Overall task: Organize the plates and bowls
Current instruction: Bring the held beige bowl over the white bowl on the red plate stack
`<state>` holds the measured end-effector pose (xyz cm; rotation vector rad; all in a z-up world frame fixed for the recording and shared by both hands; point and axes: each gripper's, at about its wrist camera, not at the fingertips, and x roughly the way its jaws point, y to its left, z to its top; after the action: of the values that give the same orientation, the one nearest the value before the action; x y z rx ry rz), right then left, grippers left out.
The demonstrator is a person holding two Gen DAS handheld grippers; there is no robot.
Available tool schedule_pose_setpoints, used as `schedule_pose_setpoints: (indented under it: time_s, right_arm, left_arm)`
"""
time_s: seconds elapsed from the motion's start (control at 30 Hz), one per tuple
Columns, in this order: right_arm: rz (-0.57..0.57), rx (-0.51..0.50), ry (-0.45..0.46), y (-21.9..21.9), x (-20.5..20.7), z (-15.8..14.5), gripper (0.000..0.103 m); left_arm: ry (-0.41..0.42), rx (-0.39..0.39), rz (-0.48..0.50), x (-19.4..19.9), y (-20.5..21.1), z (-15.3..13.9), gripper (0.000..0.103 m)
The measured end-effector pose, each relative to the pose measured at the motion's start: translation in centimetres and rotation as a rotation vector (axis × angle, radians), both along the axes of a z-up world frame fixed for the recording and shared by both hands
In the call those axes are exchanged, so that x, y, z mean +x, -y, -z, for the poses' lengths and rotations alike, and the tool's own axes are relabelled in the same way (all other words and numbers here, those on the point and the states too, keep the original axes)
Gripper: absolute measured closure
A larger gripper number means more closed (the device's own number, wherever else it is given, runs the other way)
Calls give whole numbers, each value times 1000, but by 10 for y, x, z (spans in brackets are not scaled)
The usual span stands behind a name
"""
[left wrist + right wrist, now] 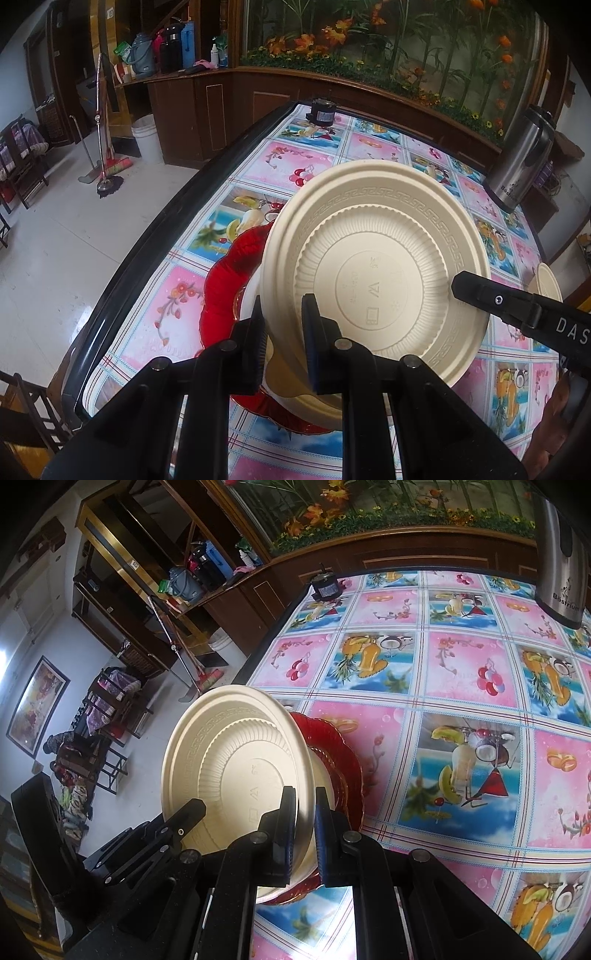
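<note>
A cream plastic plate (pixel 380 266) is held tilted on edge, underside facing the cameras, above a red scalloped plate (pixel 225 288) on the table. My left gripper (pixel 282 314) is shut on the cream plate's rim. My right gripper (pixel 304 805) is shut on the same cream plate (pixel 236 771) at its other rim; its finger shows in the left wrist view (pixel 480 291). Cream bowls (pixel 314 402) sit stacked on the red plate (pixel 332 753), mostly hidden behind the held plate.
The table (pixel 461 672) has a pink and blue fruit-print cloth. A steel thermos (pixel 521 162) stands at the back right and a small black device (pixel 322 110) at the far edge. Another cream dish (pixel 546 284) sits at the right. The table's left edge (pixel 147 251) drops to the floor.
</note>
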<state>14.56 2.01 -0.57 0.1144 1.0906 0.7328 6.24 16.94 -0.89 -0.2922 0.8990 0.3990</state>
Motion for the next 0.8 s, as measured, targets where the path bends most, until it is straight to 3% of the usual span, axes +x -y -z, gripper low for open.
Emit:
schedule_pose_setpoints:
  time_s: [0.8]
  right_arm:
    - [2,-6,-24,-5,4,10,92]
  left_arm:
    - [-9,53,-12,1,3,3,87]
